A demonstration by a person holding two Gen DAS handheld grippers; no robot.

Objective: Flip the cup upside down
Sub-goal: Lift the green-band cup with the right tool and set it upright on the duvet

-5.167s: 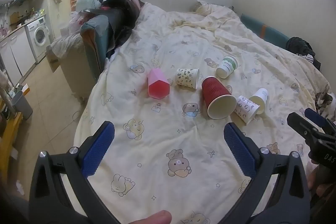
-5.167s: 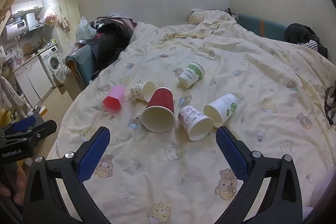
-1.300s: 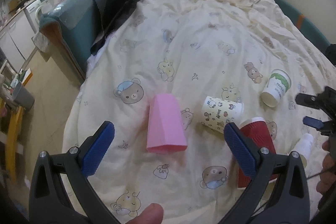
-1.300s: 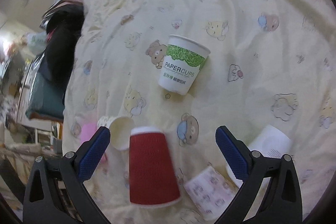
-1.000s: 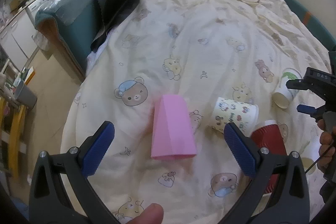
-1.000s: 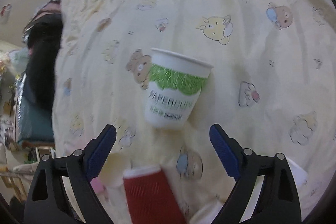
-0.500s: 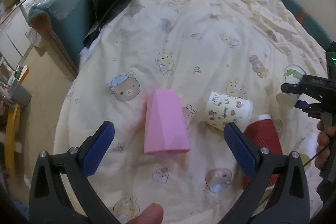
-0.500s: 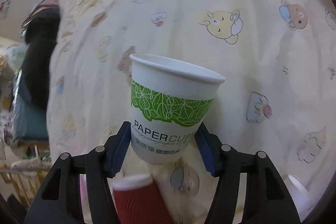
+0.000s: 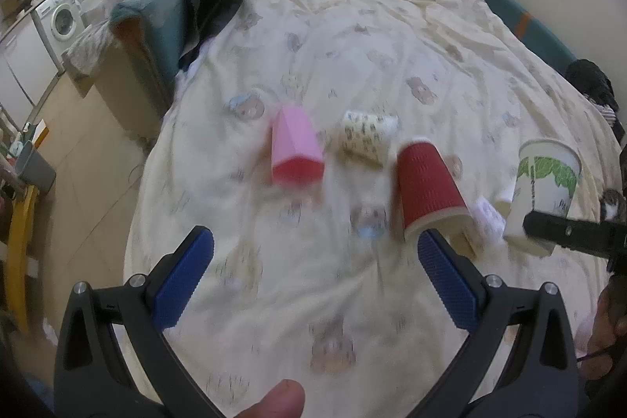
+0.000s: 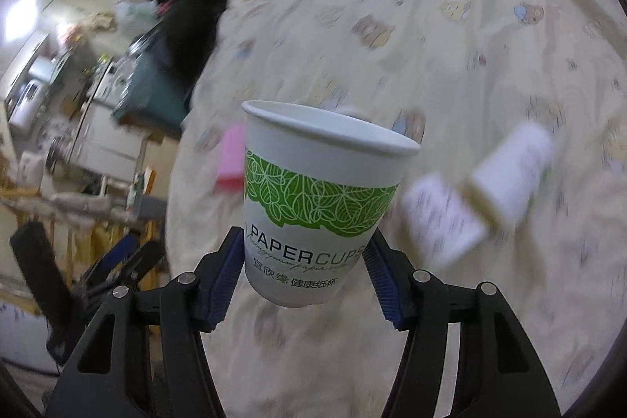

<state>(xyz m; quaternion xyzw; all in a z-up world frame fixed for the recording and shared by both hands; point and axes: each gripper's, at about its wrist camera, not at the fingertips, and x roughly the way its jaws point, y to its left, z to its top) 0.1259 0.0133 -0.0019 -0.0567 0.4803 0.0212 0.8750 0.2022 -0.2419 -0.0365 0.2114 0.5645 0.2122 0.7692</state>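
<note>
Task at mid-course: the right gripper (image 10: 303, 285), jaws pinching the lower wall of the green-leaf paper cup (image 10: 319, 206), holds it mouth-up above the bed (image 10: 490, 38), inversion and set-down not yet done; the left gripper (image 9: 313, 277) hangs spread and empty.

1. The paper cup (image 10: 317, 206) sits upright between the right claw's (image 10: 303, 286) pads, above the bed (image 10: 470, 26).
2. Four cups lie on the bed: ribbed cup (image 9: 429, 189) right of the printed cup (image 9: 366, 140) and faceted cup (image 9: 296, 151).
</note>
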